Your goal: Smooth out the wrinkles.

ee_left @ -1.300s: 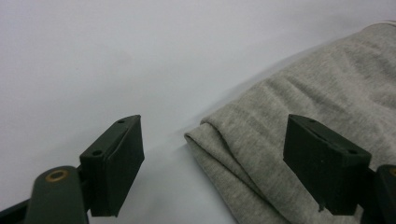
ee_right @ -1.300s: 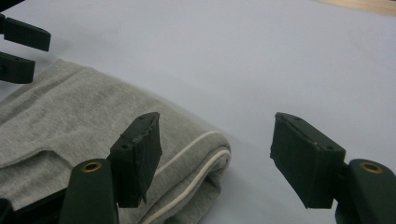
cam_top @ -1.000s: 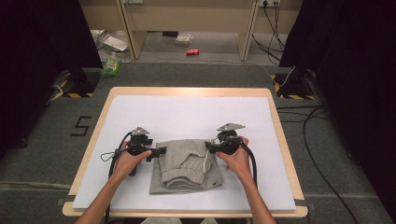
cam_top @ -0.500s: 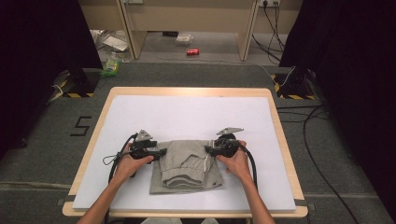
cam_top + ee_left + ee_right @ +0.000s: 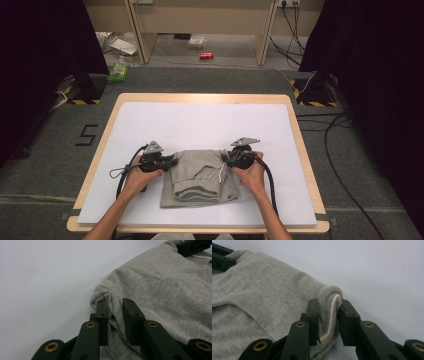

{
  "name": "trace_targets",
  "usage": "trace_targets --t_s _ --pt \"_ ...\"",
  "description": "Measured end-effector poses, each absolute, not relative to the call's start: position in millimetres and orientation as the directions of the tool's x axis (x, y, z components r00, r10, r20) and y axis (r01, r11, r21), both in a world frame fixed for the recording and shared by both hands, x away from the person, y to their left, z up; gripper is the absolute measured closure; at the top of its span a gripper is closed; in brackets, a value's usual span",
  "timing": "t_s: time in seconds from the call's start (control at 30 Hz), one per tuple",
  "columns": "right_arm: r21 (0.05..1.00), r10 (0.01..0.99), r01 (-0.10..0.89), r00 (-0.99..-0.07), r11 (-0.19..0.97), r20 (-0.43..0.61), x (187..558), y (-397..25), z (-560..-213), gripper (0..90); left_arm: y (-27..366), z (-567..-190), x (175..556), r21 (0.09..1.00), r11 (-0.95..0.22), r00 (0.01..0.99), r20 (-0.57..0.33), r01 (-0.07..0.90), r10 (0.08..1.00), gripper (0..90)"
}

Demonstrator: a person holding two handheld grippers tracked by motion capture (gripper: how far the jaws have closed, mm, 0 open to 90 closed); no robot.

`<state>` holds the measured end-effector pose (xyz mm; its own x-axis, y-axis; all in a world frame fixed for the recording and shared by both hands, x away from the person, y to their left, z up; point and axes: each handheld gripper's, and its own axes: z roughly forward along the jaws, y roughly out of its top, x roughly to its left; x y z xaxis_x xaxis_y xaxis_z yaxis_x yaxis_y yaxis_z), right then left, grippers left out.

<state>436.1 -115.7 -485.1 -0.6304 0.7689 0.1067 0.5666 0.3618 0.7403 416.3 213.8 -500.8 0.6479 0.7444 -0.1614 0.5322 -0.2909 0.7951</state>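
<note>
Folded grey garment (image 5: 200, 177) lies on the white tabletop (image 5: 200, 125), near its front edge. Left gripper (image 5: 170, 162): jaws pinch the garment's left corner fold. Right gripper (image 5: 226, 159): jaws clamp the right corner, white drawcord (image 5: 331, 315) caught between them. Floor left of table: marking "5" (image 5: 86, 135). Farther back: red can (image 5: 206, 55), label unreadable.

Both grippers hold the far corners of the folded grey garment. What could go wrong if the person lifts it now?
1. The left gripper has little cloth between its fingers, so that corner of the folded grey cotton garment may slip out.
2. The right gripper pinches a thick rolled edge with the white drawstring; the string could pull instead of the cloth.
3. Uneven lifting may undo the fold on the white table mat.
</note>
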Motion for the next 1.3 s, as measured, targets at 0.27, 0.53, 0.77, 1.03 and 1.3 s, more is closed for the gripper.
trace_targets --t_s 0.27,0.53,0.77,1.03,1.3 --pt "0.756 0.773 0.553 -0.627 0.35 0.1 440.3 -116.5 -479.1 76.0 211.0 -500.3 423.6 0.803 -0.292 0.64 -0.139 0.519 0.756 79.0" --pt "0.763 0.794 0.547 -0.604 0.344 0.075 463.3 -114.9 -469.2 76.1 203.5 -497.7 449.1 0.795 -0.302 0.615 -0.111 0.526 0.78 78.9" --pt "0.764 0.818 0.554 -0.573 0.33 0.062 486.3 -117.7 -464.3 76.1 193.7 -490.0 476.9 0.788 -0.313 0.601 -0.089 0.53 0.795 79.1" --pt "0.76 0.851 0.579 -0.521 0.296 0.065 508.1 -119.4 -463.8 76.0 185.1 -484.1 507.2 0.777 -0.306 0.573 -0.085 0.551 0.815 79.0" --pt "0.743 0.865 0.6 -0.498 0.297 0.056 523.1 -116.7 -472.2 74.5 183.5 -490.1 516.6 0.758 -0.313 0.562 -0.084 0.572 0.823 78.8"
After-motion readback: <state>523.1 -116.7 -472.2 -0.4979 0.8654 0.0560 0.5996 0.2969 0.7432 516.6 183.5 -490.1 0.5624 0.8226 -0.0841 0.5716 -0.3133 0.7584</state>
